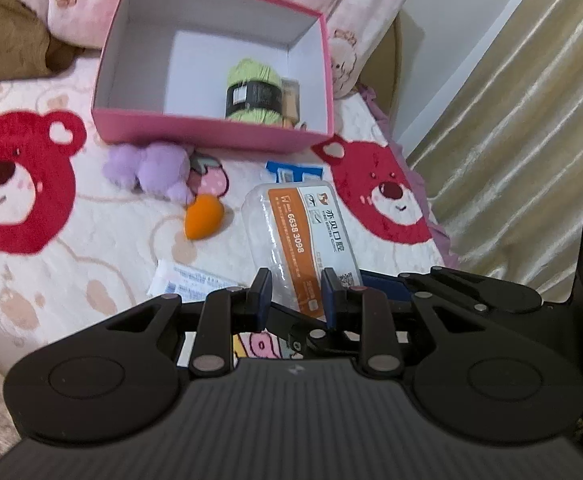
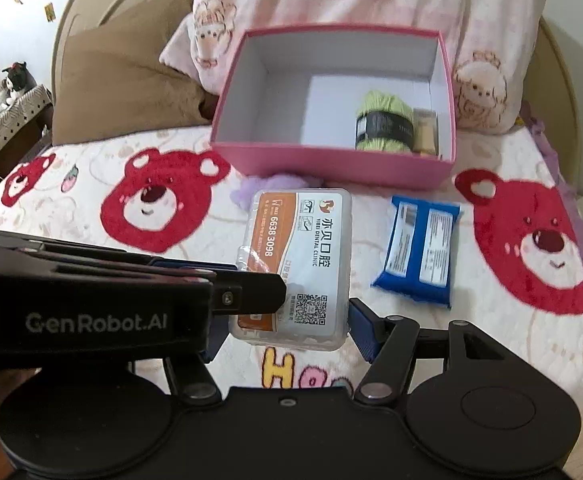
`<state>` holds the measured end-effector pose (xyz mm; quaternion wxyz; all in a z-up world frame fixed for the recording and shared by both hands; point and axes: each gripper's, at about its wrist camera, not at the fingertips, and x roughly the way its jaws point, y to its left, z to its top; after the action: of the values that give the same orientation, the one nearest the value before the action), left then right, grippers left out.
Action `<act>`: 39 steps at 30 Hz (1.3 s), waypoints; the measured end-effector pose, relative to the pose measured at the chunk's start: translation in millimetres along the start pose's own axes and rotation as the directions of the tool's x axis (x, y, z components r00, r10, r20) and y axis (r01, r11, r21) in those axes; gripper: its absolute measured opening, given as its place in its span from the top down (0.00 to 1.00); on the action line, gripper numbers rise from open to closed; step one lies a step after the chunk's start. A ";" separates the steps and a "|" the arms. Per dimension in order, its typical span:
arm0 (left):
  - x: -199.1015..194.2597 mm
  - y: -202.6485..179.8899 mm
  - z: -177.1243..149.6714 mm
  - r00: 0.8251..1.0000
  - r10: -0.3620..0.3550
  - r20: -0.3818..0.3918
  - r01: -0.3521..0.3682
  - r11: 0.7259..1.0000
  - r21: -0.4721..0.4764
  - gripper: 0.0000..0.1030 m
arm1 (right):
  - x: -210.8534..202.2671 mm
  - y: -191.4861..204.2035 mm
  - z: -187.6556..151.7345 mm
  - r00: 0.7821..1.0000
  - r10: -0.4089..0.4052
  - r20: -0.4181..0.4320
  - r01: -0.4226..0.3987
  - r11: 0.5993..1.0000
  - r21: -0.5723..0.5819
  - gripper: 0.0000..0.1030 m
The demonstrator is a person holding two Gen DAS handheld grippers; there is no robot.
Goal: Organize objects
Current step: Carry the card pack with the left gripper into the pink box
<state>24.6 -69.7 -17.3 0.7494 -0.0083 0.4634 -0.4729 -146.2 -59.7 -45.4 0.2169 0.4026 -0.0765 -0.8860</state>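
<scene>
Now | both tongs, left (image 1: 297,294) and right (image 2: 287,326), clamp the clear dental case (image 2: 295,264), held just in front of the pink box (image 2: 331,160) | advice: carry level over the near wall, lower beside yarn (image 2: 383,120), release together

Both wrist views tilted down over the bed (image 1: 91,240), close above the clear plastic case (image 1: 299,236). Shared at 12 o'clock: pink box (image 2: 331,164).
</scene>
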 end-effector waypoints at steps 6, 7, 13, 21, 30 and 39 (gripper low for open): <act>-24.3 -11.2 32.0 0.999 0.026 0.034 -0.029 0.997 0.069 0.77 | -16.0 4.7 29.7 0.998 0.023 0.064 -0.022 1.000 -0.009 0.35; -27.3 -11.1 38.7 0.999 0.028 0.041 -0.031 0.997 0.074 0.77 | -17.3 6.8 35.2 0.997 0.021 0.078 -0.020 1.000 -0.016 0.35; -32.3 -1.4 82.1 0.996 0.036 0.087 -0.042 0.996 0.077 0.76 | -12.3 11.2 77.5 0.990 0.019 0.140 -0.014 0.999 -0.040 0.35; -2.4 20.5 141.8 0.993 0.075 0.093 -0.080 0.996 0.043 0.76 | 29.6 0.9 137.4 0.990 0.035 0.137 -0.034 0.999 -0.011 0.35; 78.2 55.4 191.6 0.995 0.103 0.009 -0.103 0.995 0.004 0.75 | 111.5 -32.0 177.3 0.998 0.024 0.051 -0.028 0.997 0.072 0.35; 133.7 78.1 184.8 0.990 0.140 0.000 -0.140 0.990 0.009 0.75 | 174.9 -60.8 168.7 0.998 0.057 0.037 -0.063 0.982 0.180 0.35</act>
<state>225.6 -201.0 -38.8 0.7807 0.0280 0.4607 -0.4212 -393.5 -89.9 -71.2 0.2050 0.4041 -0.1722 -0.8746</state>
